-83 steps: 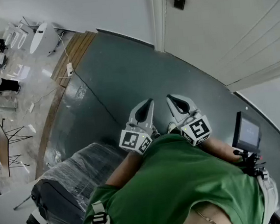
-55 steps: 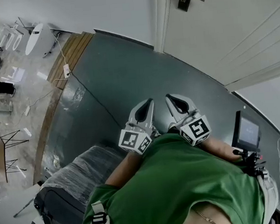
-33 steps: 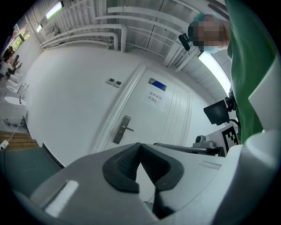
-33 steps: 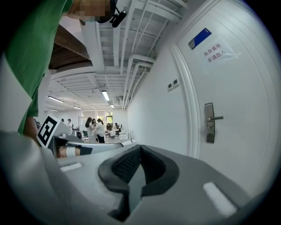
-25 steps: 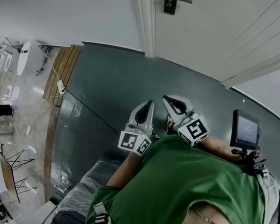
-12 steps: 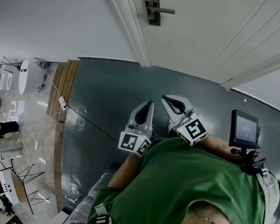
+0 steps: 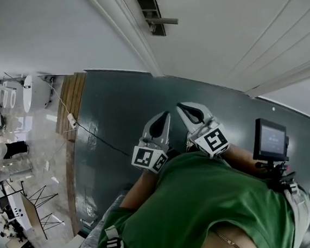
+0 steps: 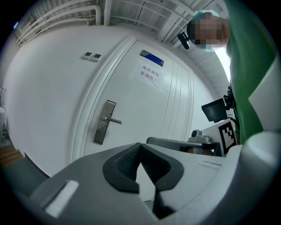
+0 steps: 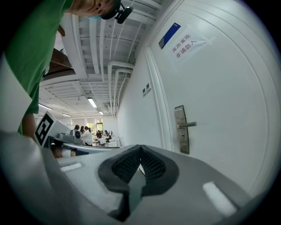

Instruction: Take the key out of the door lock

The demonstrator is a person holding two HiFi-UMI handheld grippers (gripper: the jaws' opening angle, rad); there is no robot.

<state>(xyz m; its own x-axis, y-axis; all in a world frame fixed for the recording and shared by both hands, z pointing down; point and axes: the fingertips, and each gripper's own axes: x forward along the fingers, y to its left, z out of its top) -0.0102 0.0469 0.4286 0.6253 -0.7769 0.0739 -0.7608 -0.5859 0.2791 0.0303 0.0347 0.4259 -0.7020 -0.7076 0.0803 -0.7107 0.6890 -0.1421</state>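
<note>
1. Since the earlier head views, the lock plate (image 7: 149, 13) has slid from the top edge toward the upper middle of the picture and looks larger. The two grippers have kept their spot in front of the green shirt, so the person has walked closer to the door (image 7: 233, 26).
2. Judged from that, this is the approach. Both grippers are well apart from the lock plate, and nothing on it has been touched.
3. The left gripper (image 7: 166, 115) has its jaws pressed together with nothing between them, and so does the right gripper (image 7: 181, 108). They sit side by side and point toward the door, the right one a little nearer the lock plate.
4. The key should sit in the lock plate under the lever handle (image 7: 164, 21). A small detail shows there in both gripper views, but it is too small to say whether it is a key or a bare keyhole.
5. Counted:
   - one door
   - one lock plate
   - one lever handle
   - two grippers
   - one paper sign (image 8: 150, 75) and one blue plaque (image 8: 153, 58), both high above the lock plate
   - one small monitor (image 7: 271, 139) far to its right
</note>
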